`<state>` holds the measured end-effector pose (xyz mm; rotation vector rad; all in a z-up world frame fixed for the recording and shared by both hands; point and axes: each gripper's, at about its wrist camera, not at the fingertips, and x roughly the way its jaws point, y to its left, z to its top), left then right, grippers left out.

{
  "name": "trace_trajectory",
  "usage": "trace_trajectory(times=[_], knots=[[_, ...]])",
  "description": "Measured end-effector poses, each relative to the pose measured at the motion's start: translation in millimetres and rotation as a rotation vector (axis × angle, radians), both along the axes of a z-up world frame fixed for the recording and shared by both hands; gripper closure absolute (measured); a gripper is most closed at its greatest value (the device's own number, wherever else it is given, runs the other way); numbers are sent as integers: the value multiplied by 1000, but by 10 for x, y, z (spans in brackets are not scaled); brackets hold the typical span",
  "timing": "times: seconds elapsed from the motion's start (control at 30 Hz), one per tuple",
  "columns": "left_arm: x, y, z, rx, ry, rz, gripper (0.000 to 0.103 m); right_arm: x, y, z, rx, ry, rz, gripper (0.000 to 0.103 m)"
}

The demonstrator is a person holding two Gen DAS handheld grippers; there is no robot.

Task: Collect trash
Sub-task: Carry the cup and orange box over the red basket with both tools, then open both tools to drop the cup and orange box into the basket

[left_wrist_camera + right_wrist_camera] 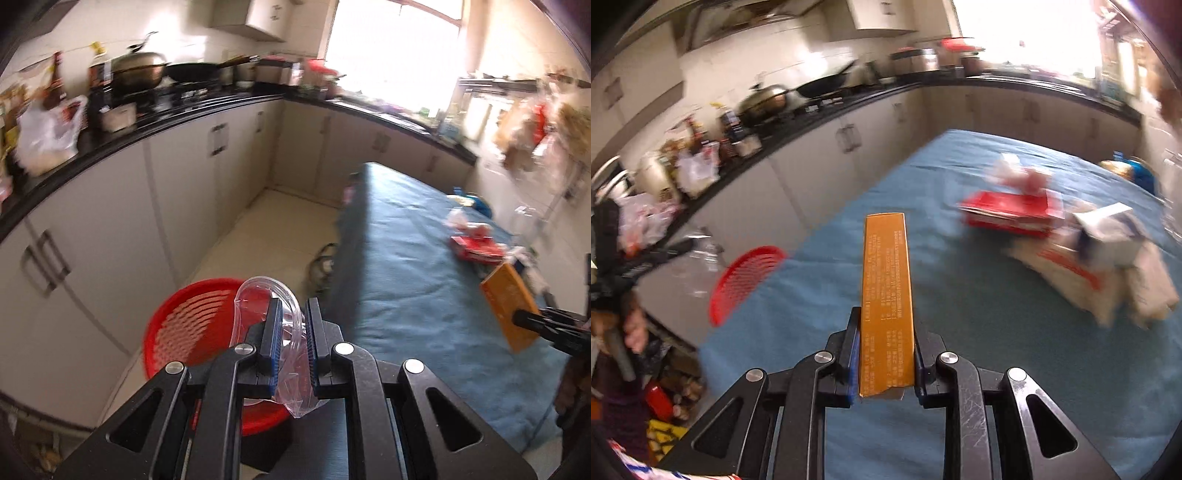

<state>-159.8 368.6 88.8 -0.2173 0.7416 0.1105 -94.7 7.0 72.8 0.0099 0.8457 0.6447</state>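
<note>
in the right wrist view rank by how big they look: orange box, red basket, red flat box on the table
1. orange box, though it sits closest, in the right claw
2. red flat box
3. red basket, partly hidden; close to the flat box, so unsure

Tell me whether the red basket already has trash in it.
Cannot tell. In the left wrist view, the red basket shows bare slats, but the left gripper and the clear plastic it holds hide its near part.

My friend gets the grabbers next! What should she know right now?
Left tool: shut on a clear plastic cup, above the red basket on the floor.
Right tool: shut on an orange box, over the blue table.
Done: both pieces picked up.
Left: drop them in the basket, then collect the red box and the white packets from the table.
</note>
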Motion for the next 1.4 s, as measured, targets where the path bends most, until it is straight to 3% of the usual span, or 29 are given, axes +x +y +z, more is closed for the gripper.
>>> trace_trajectory(times=[0.23, 0.63, 0.83, 0.87, 0.93, 1.0, 1.13, 1.4], knots=[[32, 380, -313, -34, 50, 70, 91, -13, 1030, -18, 66, 62, 193, 79], [144, 783, -741, -145, 96, 120, 91, 202, 2437, -426, -6, 168, 326, 79], [141, 794, -751, -140, 91, 131, 89, 303, 2691, -602, -24, 199, 335, 78], [134, 789, -746, -141, 90, 130, 87, 312, 2719, -614, -23, 200, 335, 78], [108, 797, -735, -143, 84, 135, 73, 315, 2741, -624, -24, 198, 337, 73], [72, 802, -713, -136, 73, 145, 68, 305, 2726, -614, -34, 185, 336, 63], [10, 793, -650, -116, 67, 158, 62, 261, 2656, -578, -41, 160, 332, 60], [-161, 583, -389, 61, 41, 209, 38, 205, 2340, -447, -5, 132, 295, 58]])
